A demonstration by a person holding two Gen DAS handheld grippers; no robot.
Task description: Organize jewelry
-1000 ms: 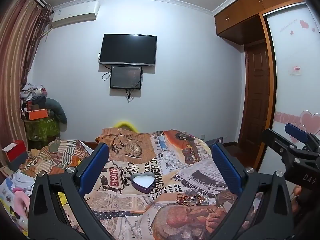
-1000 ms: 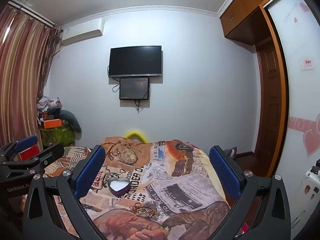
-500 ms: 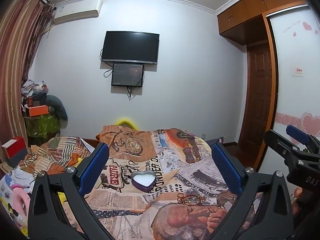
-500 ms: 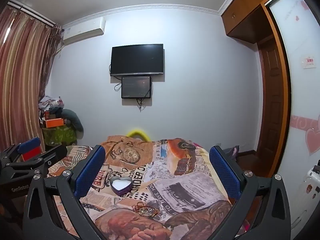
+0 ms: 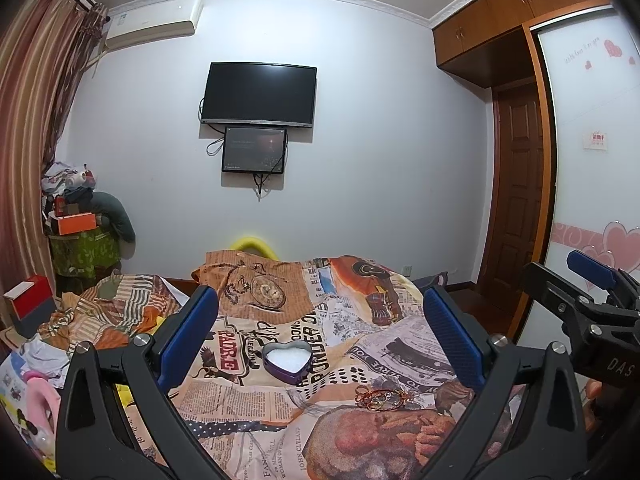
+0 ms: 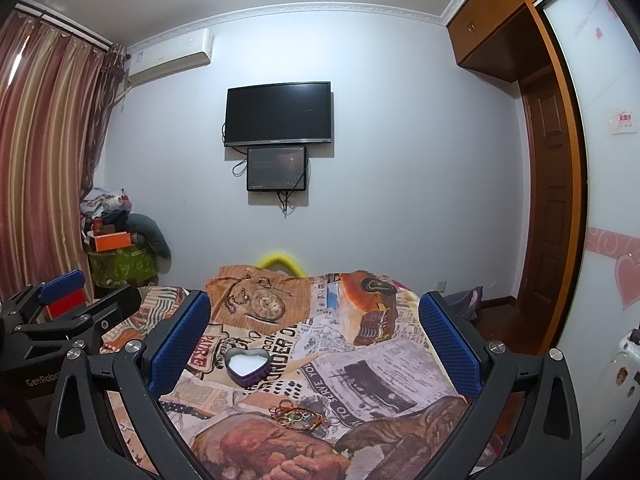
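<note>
A purple heart-shaped tin with a white lining lies open on the printed bedspread; it also shows in the right wrist view. A small heap of jewelry, rings and thin chains, lies in front of it to the right, also in the right wrist view. My left gripper is open and empty above the bed. My right gripper is open and empty, held beside the left one; it shows at the right of the left wrist view.
The bedspread covers the bed. Crumpled clothes and a red box lie at the left. A TV hangs on the far wall. A wardrobe with a wooden door stands at the right.
Both grippers have tilted slightly downward and moved a little; the tin and jewelry sit lower in the views. Nothing was taken hold of.
</note>
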